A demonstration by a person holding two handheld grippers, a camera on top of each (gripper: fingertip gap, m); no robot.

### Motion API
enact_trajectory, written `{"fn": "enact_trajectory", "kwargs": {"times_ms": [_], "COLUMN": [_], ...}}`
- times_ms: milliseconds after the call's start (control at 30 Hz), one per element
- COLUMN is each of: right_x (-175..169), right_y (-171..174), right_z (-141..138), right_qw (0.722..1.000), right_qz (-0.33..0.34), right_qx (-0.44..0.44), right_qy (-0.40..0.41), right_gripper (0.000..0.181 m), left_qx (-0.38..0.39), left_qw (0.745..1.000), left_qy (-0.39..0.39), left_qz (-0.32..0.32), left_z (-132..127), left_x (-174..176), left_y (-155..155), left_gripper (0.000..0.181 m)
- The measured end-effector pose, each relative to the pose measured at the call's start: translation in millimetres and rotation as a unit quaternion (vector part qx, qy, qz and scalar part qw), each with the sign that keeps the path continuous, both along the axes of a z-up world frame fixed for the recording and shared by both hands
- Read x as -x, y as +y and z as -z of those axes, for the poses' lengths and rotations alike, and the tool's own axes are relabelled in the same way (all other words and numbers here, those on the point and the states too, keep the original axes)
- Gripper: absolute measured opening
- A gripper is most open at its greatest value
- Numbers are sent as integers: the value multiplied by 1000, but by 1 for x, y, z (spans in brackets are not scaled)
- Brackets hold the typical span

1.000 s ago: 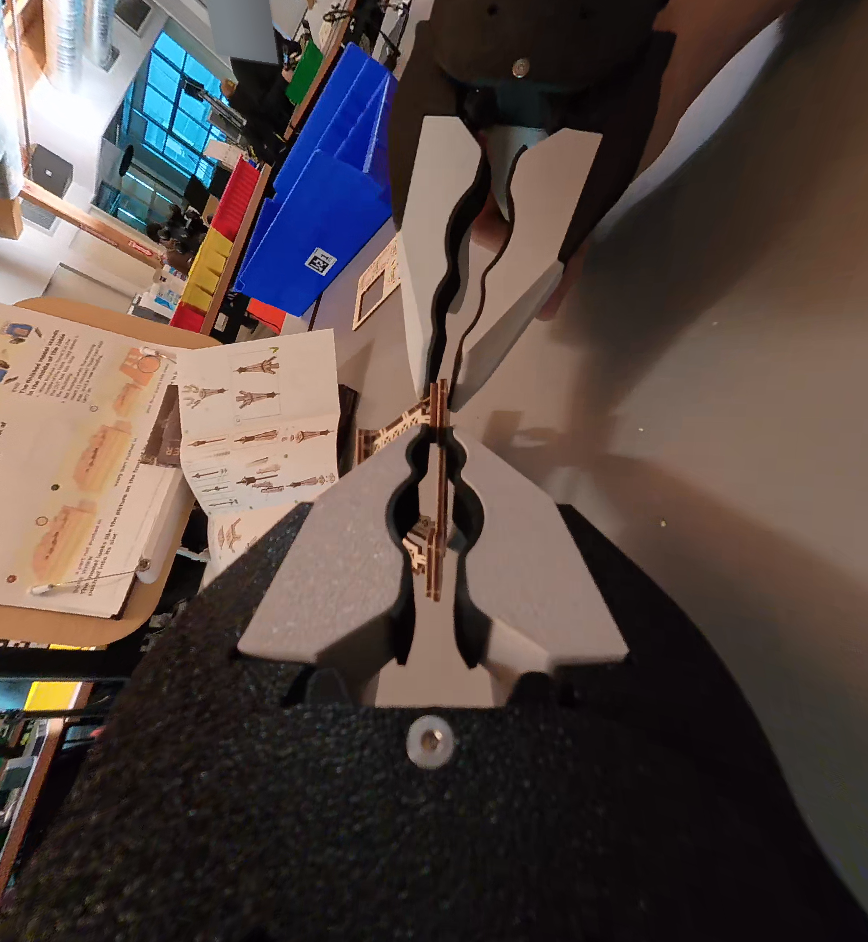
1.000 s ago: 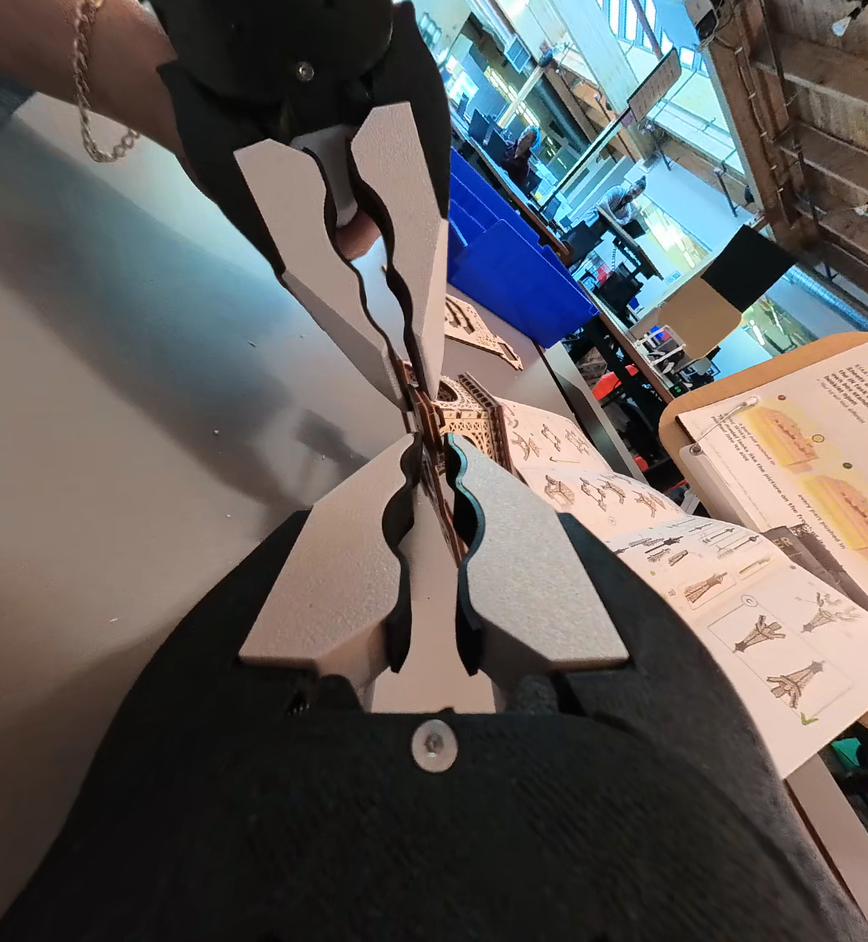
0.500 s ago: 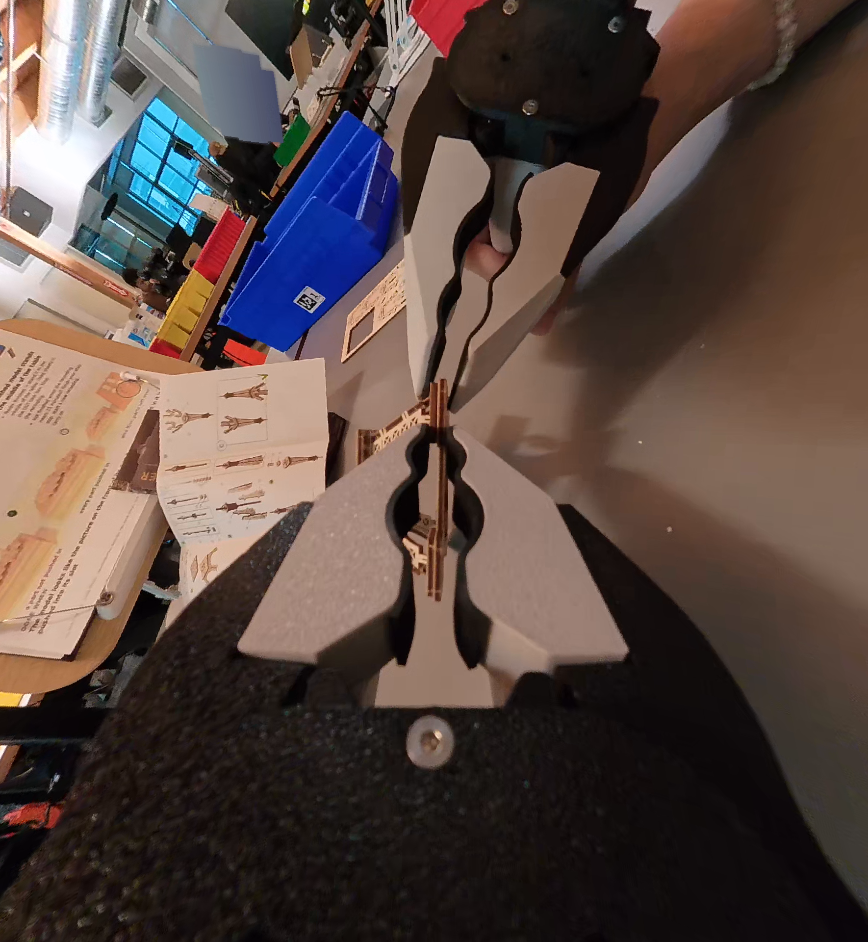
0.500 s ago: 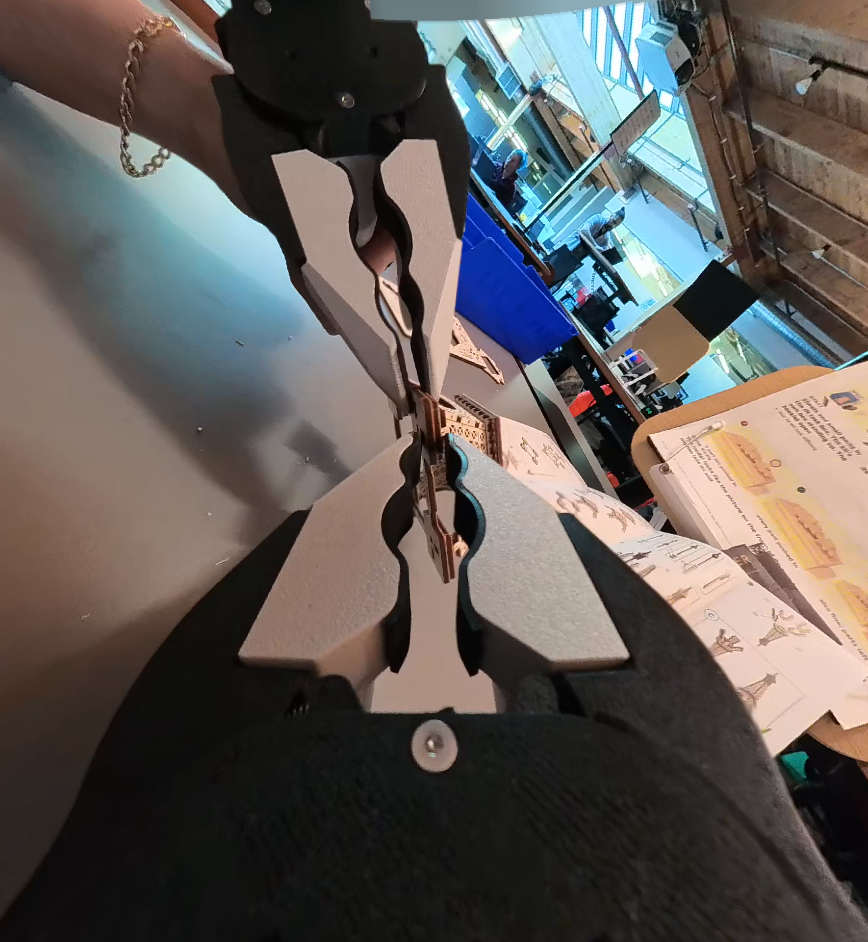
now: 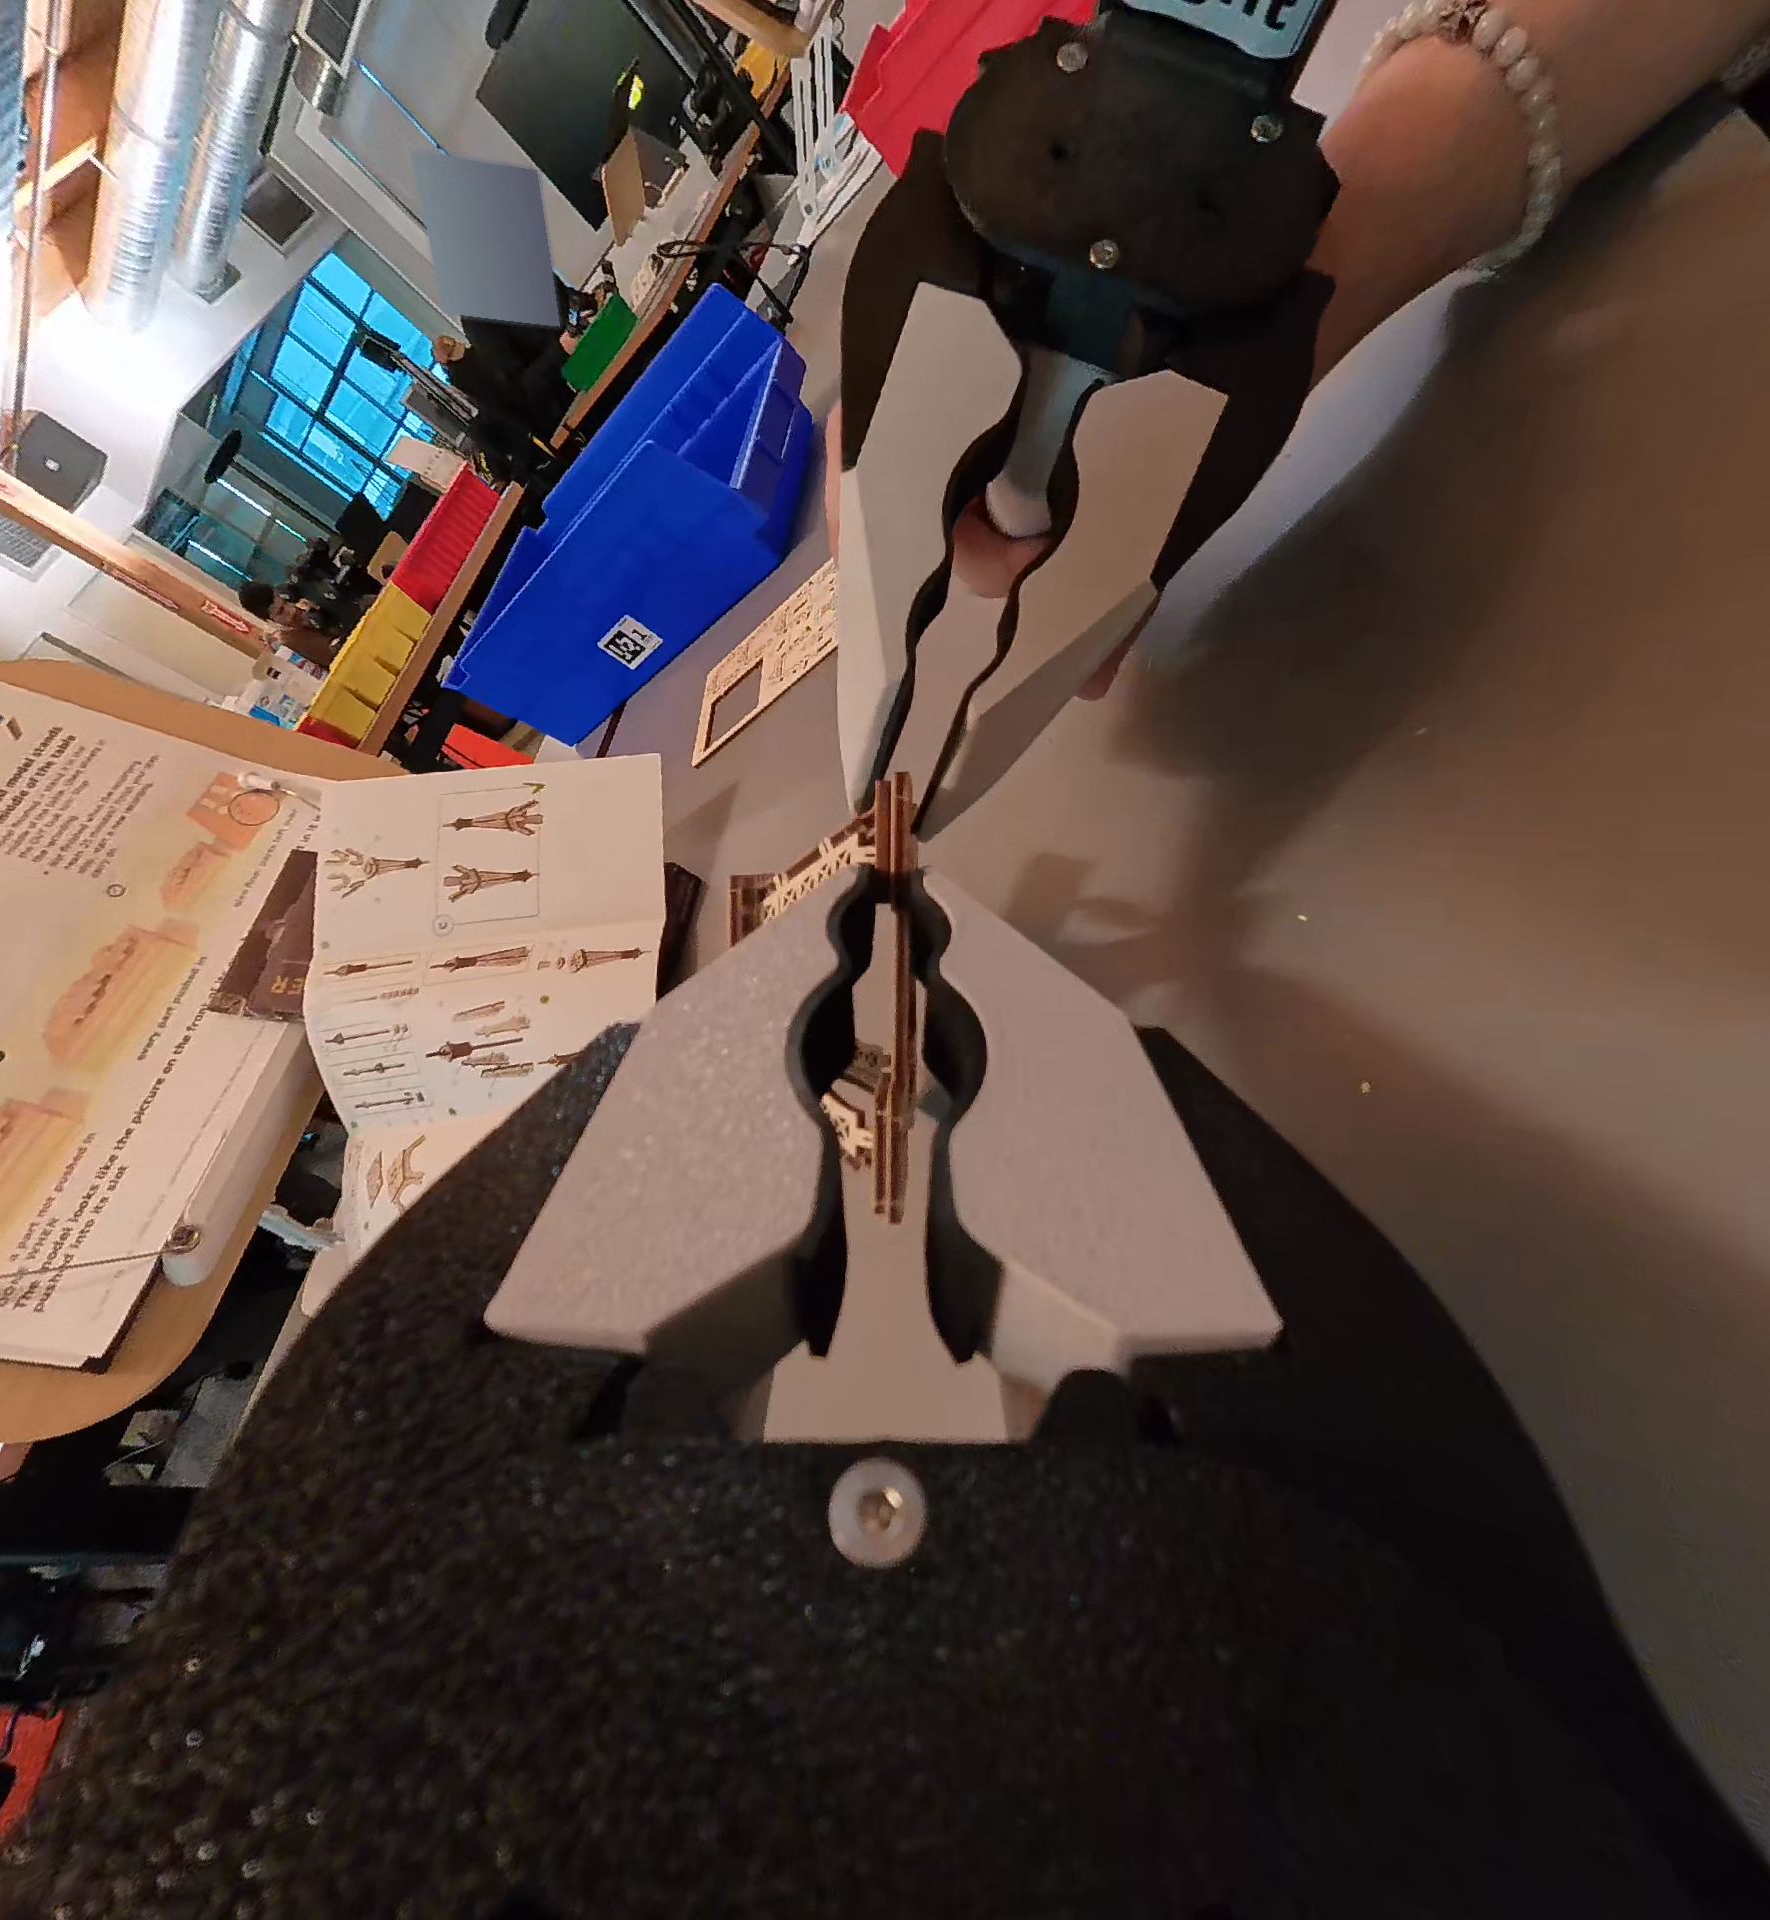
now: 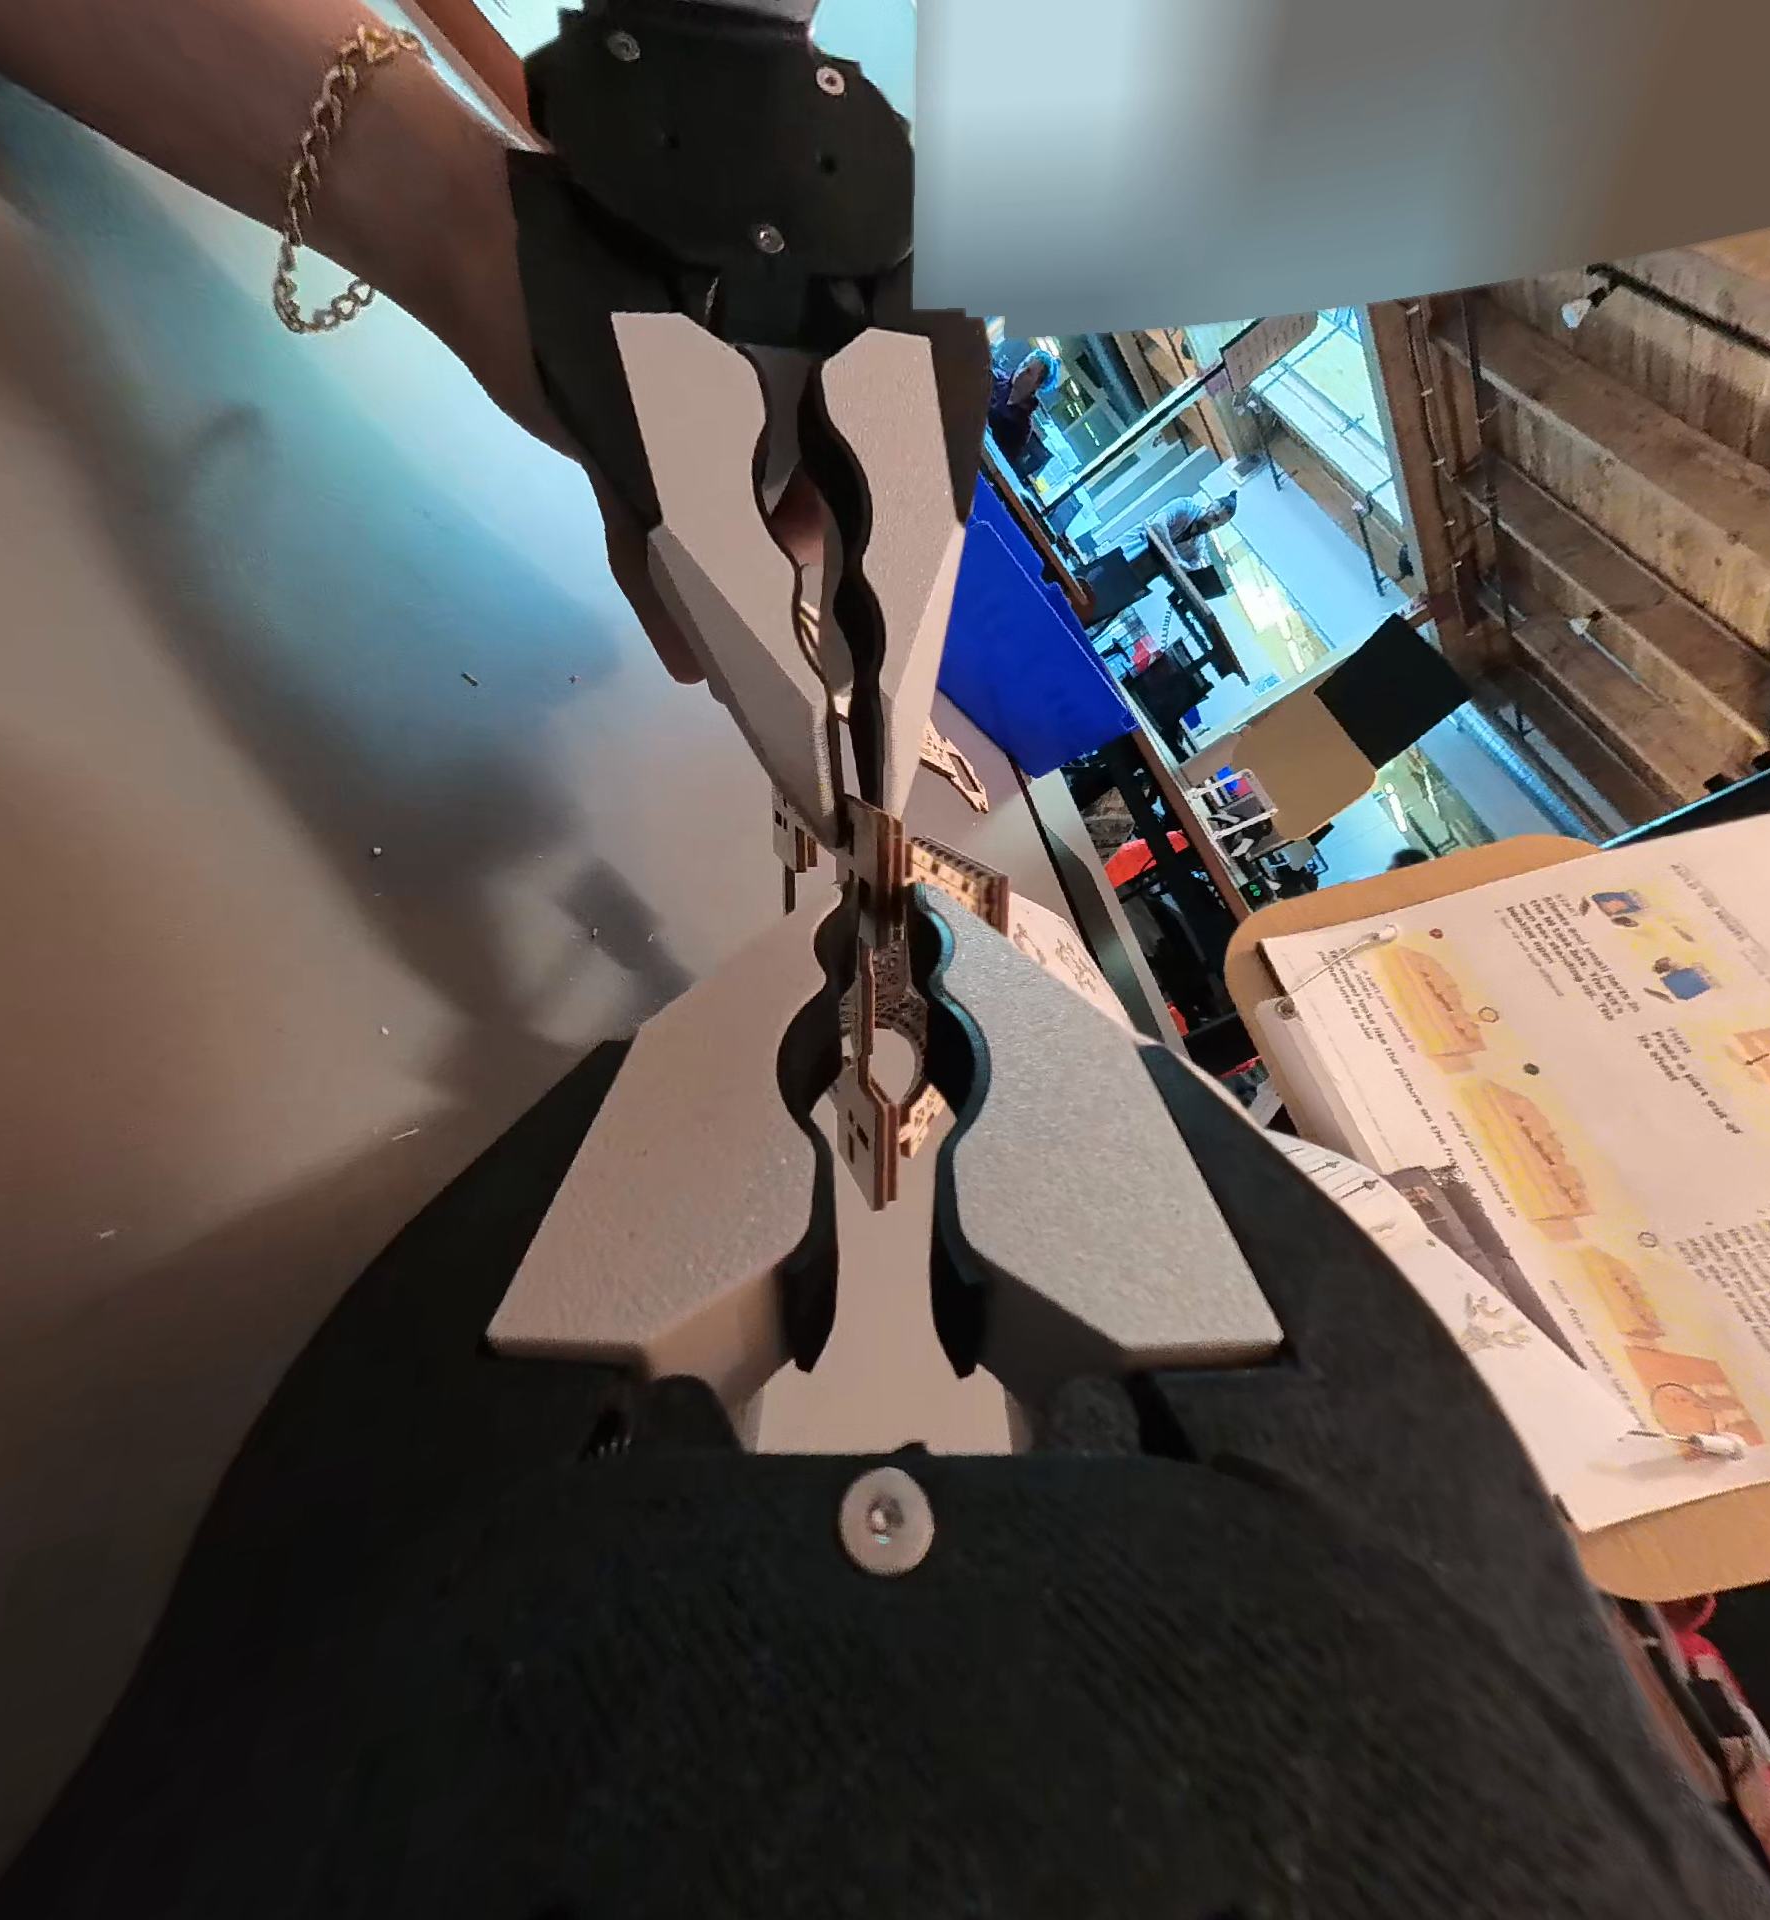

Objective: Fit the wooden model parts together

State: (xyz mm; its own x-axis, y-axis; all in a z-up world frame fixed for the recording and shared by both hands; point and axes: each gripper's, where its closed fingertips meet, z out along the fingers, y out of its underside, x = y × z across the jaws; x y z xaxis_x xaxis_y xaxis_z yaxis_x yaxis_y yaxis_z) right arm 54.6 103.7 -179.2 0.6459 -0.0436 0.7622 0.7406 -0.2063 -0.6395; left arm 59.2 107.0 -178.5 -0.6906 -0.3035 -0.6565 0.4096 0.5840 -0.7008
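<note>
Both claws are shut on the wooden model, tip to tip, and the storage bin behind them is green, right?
Not quite: the storage bin is blue, as the left wrist view shows. The left claw and right claw are indeed shut on the wooden model, tip to tip.

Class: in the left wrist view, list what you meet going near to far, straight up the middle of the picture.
Left claw → wooden model part it grips → right claw → person's hand.
</note>
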Motion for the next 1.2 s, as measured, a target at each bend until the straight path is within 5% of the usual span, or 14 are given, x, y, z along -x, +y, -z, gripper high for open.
{"fn": "enact_trajectory", "kwargs": {"times_ms": [933,1133,1200], "right_x": [-3,-23,-23], "right_y": [10,18,22], "right_z": [9,-11,-10], "right_qw": [993,993,990], "right_qz": [-53,-54,-73], "right_qx": [57,44,64], "right_qy": [83,95,99], "right_gripper": [5,63,69], "left_qx": [-8,-3,-5], "left_qw": [1000,1000,999], "left_qy": [15,22,25], "left_qz": [3,18,23], "left_z": [9,7,8], "left_x": [-2,1,2], "left_y": [10,13,14], "left_gripper": [3,3,3]}}
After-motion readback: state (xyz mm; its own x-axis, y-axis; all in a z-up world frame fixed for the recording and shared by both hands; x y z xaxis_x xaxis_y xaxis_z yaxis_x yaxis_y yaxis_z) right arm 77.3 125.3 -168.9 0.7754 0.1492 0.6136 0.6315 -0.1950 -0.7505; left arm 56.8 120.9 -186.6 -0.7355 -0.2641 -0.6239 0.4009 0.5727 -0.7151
